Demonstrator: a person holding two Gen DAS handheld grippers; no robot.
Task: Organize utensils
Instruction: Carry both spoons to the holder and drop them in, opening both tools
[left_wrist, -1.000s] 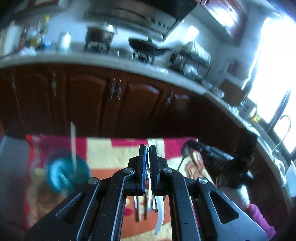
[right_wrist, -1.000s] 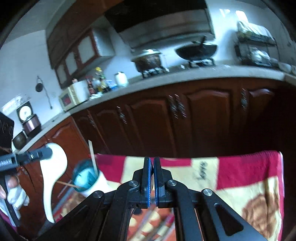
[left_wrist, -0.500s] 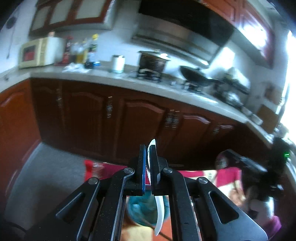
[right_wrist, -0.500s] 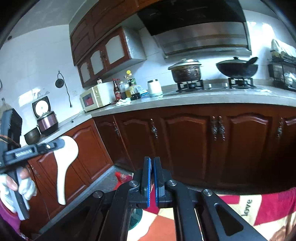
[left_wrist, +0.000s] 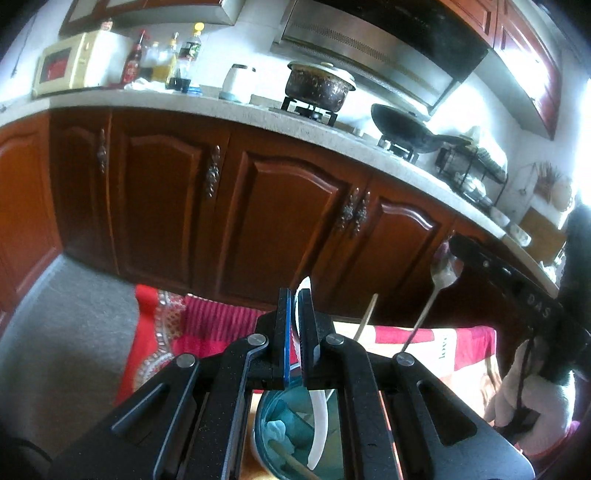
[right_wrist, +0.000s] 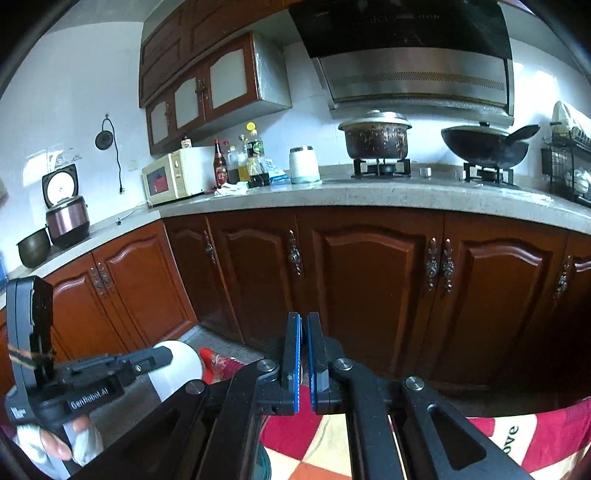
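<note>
Both our grippers swing back lower: left gripper (left_wrist: 294, 334) clamped on white spoon (left_wrist: 318, 417) over teal cup (left_wrist: 284, 432); right gripper (right_wrist: 303, 363) jaws together, empty.

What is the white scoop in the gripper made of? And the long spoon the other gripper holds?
The curved white rice paddle clamped in the left gripper looks like smooth plastic: evenly white, thin, slightly glossy. The long-handled spoon in the right gripper looks like metal, probably stainless steel: grey, thin-stemmed, with a shiny bowl. That is only a guess from the look.
</note>
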